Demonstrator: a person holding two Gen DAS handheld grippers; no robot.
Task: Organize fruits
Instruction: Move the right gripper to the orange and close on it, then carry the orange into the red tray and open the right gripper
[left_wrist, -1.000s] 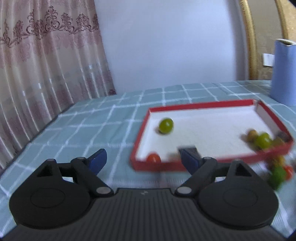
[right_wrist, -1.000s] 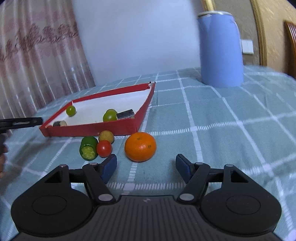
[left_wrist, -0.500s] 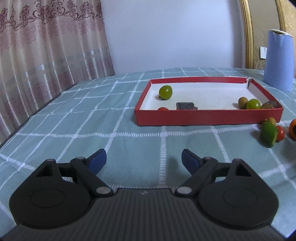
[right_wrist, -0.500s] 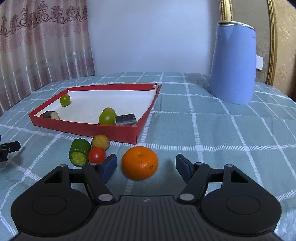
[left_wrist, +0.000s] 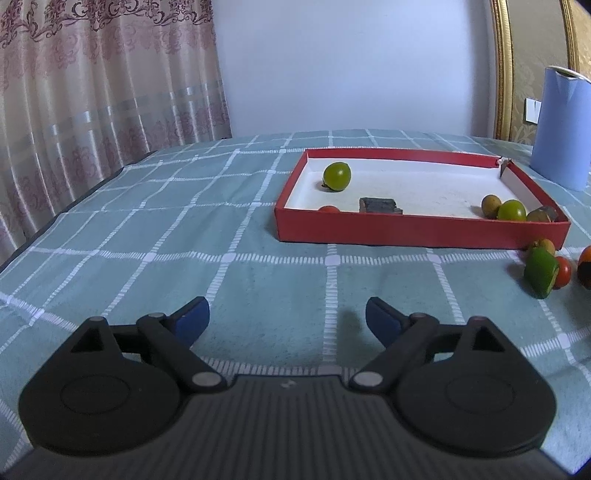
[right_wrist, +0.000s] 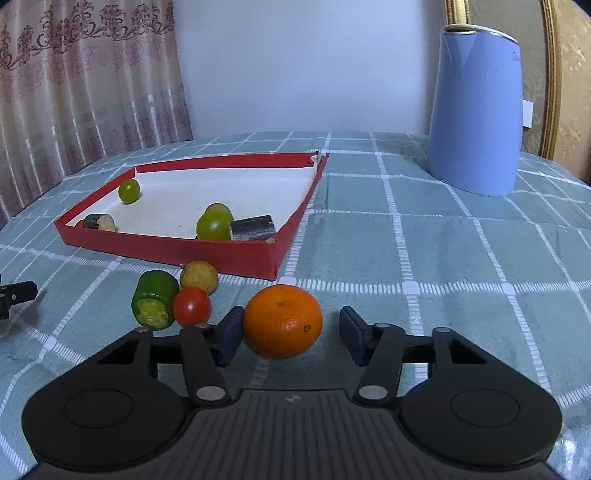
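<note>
A red tray (right_wrist: 173, 251) with low walls and a white floor lies on a teal checked tablecloth (left_wrist: 184, 236); broad bare cloth extends on the tray's left in the left wrist view, and more lies between the tray and a tall blue jug (right_wrist: 476, 110) standing well apart to its right in the right wrist view. The cloth's left edge runs close under a patterned curtain (left_wrist: 92, 92), and a plain white wall (left_wrist: 351, 62) closes the far side. Inside the tray sit a green fruit (left_wrist: 336, 176) near the far left corner, a dark chunk (left_wrist: 380, 205) by the near wall, and a second green fruit (right_wrist: 213, 226) beside a dark roll (right_wrist: 253, 227) in the near right corner. Just outside the tray's near wall, a yellow fruit (right_wrist: 198, 277), a red tomato (right_wrist: 191, 306) and a cut green piece (right_wrist: 155, 304) cluster, touching or nearly so. The orange (right_wrist: 282, 321) rests on the cloth beside this cluster, between the fingers of the right gripper (right_wrist: 291, 338). Those jaws have just been closing: the left pad meets the orange's side, while a gap remains at the right pad. The left gripper (left_wrist: 287, 320) points obliquely down over bare cloth in front of the tray, its jaws spread wide, slightly widened just now, with nothing between them.
</note>
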